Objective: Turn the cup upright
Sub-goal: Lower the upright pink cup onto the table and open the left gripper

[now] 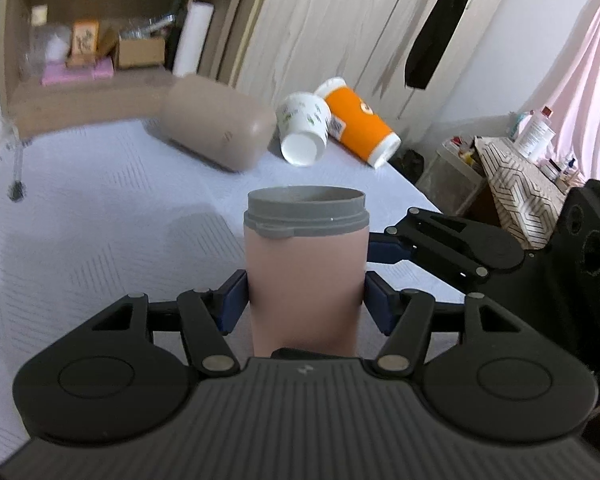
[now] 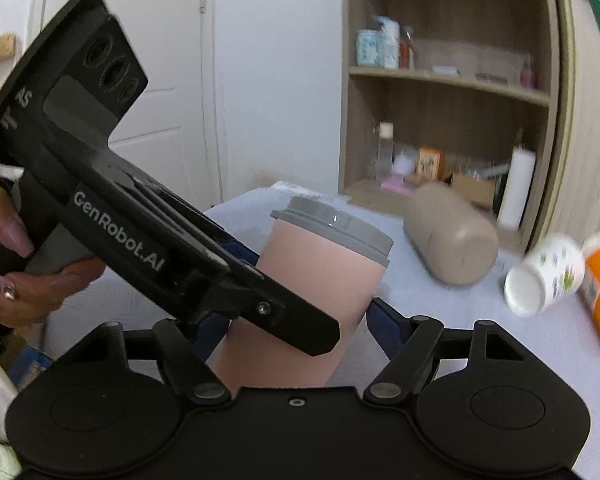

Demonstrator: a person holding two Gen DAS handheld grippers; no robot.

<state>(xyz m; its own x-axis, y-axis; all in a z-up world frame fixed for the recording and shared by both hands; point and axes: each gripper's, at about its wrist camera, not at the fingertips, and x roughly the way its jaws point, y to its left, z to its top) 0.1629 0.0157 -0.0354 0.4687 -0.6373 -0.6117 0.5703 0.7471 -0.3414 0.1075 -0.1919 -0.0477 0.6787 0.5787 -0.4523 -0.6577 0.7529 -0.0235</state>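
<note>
The pink cup (image 1: 306, 280) is being held mouth-up by the left gripper (image 1: 306, 300), pads closed against it. The right gripper (image 2: 296, 332) is flanking it; contact cannot be told. Setting down is remaining; other cups (image 1: 304, 130) behind it are lying toppled.

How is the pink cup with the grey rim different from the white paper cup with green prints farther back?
The pink cup with the grey rim stands upright, open end up; the white paper cup with green prints lies tipped on its side. The pink cup sits between the blue fingers of the left gripper, while the white paper cup is untouched, leaning against an orange cup. The pink cup is plain; the white one is patterned. Both are over the same white tabletop.
</note>
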